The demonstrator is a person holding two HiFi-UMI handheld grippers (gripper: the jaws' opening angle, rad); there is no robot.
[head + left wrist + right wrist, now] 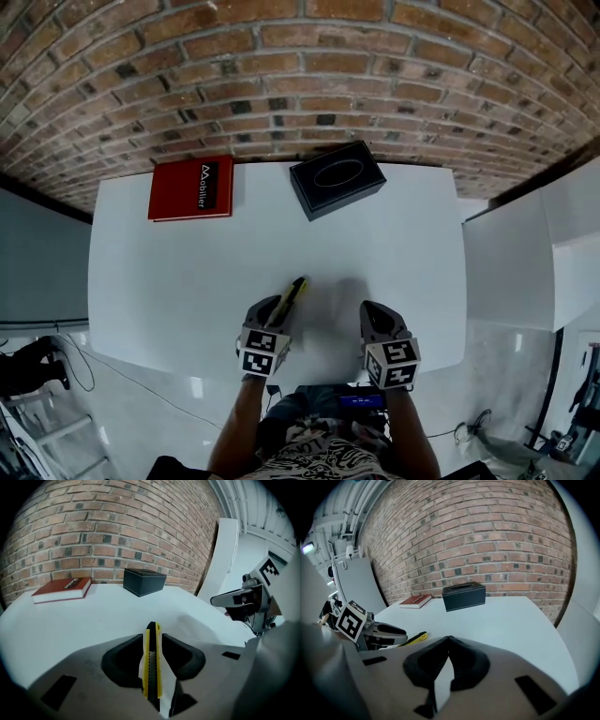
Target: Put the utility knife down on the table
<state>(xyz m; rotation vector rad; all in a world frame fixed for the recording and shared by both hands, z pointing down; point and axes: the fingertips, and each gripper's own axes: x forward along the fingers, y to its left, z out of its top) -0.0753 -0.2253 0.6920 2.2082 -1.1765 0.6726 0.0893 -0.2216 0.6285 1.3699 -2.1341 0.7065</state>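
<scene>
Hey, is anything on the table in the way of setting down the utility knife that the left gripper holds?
Nothing visible. The table around the utility knife is bare; the red book and black box sit at the far edge.

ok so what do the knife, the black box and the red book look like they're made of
The utility knife is probably plastic: a glossy yellow shell around a black ribbed track. The black box may be faux leather or plastic, with matte dark panels and crisp edges. The red book likely has a coated board cover, smooth with a slight sheen.
</scene>
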